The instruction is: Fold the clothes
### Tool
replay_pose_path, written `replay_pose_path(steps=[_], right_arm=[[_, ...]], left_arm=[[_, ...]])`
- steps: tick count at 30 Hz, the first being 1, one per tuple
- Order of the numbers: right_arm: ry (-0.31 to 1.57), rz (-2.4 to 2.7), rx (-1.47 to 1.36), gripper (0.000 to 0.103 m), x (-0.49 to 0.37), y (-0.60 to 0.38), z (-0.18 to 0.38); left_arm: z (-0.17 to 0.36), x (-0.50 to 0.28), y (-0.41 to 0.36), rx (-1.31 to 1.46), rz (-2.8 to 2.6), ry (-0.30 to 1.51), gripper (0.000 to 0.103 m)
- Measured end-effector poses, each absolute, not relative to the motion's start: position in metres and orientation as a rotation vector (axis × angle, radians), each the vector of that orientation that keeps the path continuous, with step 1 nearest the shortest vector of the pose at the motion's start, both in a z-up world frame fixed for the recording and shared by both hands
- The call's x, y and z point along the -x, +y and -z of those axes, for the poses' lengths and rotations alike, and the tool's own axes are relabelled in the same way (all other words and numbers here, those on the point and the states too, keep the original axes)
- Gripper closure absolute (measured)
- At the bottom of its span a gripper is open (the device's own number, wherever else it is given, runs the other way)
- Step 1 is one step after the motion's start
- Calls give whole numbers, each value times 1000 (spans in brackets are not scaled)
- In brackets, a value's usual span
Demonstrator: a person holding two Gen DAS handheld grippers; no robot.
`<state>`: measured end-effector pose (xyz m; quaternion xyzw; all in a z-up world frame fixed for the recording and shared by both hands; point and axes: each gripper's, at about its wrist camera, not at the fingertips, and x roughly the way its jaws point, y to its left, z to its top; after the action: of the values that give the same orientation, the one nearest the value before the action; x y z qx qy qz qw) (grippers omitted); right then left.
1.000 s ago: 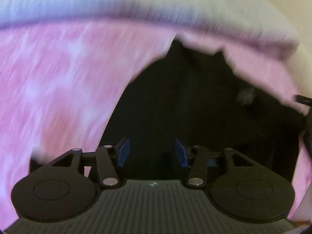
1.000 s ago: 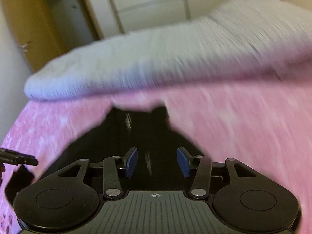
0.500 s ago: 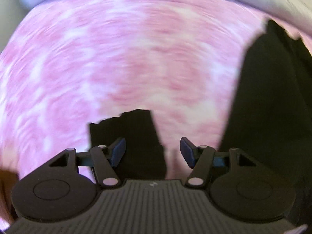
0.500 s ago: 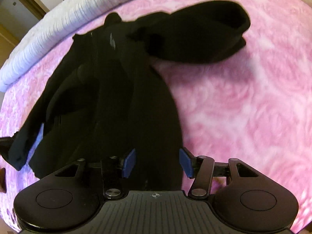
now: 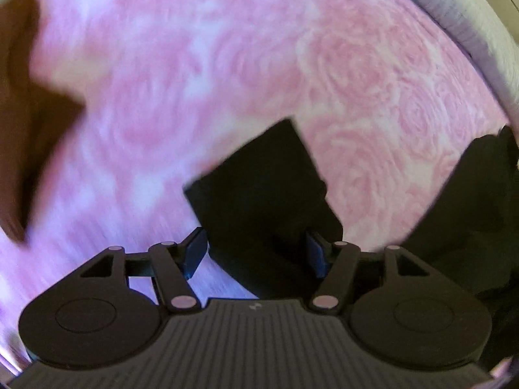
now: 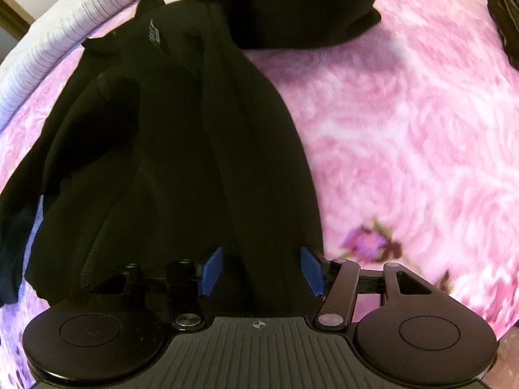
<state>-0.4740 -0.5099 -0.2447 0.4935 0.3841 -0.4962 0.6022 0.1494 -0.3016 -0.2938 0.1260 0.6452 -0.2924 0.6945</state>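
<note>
A black garment (image 6: 168,136) lies crumpled on a pink rose-patterned blanket (image 6: 405,129), with one sleeve or hood folded across its top (image 6: 301,9). My right gripper (image 6: 261,270) is open, its blue pads either side of the garment's lower edge. In the left wrist view a black sleeve end or cuff (image 5: 266,188) lies flat on the blanket (image 5: 194,81), and my left gripper (image 5: 256,253) hovers open with the cuff between its fingers. More of the black garment (image 5: 470,210) shows at the right of that view.
A white ribbed cover (image 6: 42,42) runs along the blanket's far edge, also seen as a white ribbed cover (image 5: 470,16) at the upper right. A brown floor or furniture patch (image 5: 29,129) lies past the blanket's left edge. A dark object (image 6: 507,22) sits at the far right.
Both grippers have tilted down and moved closer to the garment. The left one has swung left from the garment's body to the sleeve end. Both stayed open.
</note>
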Motion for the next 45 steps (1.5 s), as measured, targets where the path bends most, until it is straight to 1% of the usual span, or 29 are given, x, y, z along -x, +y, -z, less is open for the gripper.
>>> replay_pose_path(steps=[1, 2, 3, 4, 5, 8, 11, 13, 14, 15, 16, 17, 18, 20, 22, 26, 30, 35, 37, 39, 41, 42, 45], right_arm=[[890, 1155, -1149, 45, 472, -508, 248], [887, 1163, -1153, 45, 470, -506, 249], [885, 1172, -1156, 45, 469, -504, 251], [882, 1180, -1160, 45, 467, -501, 253], [879, 1188, -1164, 45, 466, -500, 255], [873, 1194, -1188, 45, 467, -502, 257], [870, 1187, -1200, 45, 473, -504, 253], [861, 1172, -1212, 45, 478, -497, 251], [856, 1164, -1218, 45, 481, -494, 250], [852, 1157, -1224, 45, 483, -490, 249], [847, 1149, -1230, 45, 486, -487, 248], [843, 1141, -1236, 45, 488, -483, 247], [838, 1133, -1242, 45, 491, -480, 245], [829, 1118, -1254, 45, 496, -473, 243], [820, 1103, -1266, 45, 501, -466, 241], [796, 1049, -1281, 45, 507, -450, 244], [769, 990, -1291, 45, 510, -441, 246], [755, 951, -1295, 45, 524, -439, 234], [758, 949, -1283, 45, 531, -431, 229], [763, 952, -1266, 45, 538, -422, 226], [770, 954, -1249, 42, 544, -412, 223], [779, 953, -1241, 40, 545, -408, 227], [759, 965, -1267, 39, 547, -402, 243]], left_arm=[[299, -149, -298, -256, 652, 1475, 44], [302, -147, -297, -235, 653, 1489, 50], [301, -146, -298, -228, 673, 1483, 60], [301, -145, -299, -218, 696, 1478, 85], [298, -147, -299, -176, 740, 1478, 90], [266, -160, -294, -40, 774, 1371, 92], [213, -196, -277, 119, 762, 1167, 92], [182, -225, -267, 145, 730, 1043, 91], [170, -240, -264, 147, 715, 992, 88], [165, -248, -265, 126, 703, 975, 85], [162, -255, -265, 108, 691, 963, 72], [164, -253, -266, 102, 673, 983, 63], [167, -249, -267, 93, 659, 1001, 63], [179, -219, -271, 24, 677, 1026, 53], [193, -179, -275, -61, 724, 1053, 53], [223, -73, -300, -244, 1026, 1135, 52], [249, 22, -349, -491, 1373, 1117, 49], [272, 109, -394, -954, 1693, 747, 49], [279, 128, -395, -1111, 1756, 632, 49], [284, 137, -390, -1218, 1790, 544, 49], [292, 135, -382, -1301, 1816, 515, 48], [295, 135, -377, -1342, 1830, 497, 48], [305, 141, -360, -1442, 1876, 367, 48]])
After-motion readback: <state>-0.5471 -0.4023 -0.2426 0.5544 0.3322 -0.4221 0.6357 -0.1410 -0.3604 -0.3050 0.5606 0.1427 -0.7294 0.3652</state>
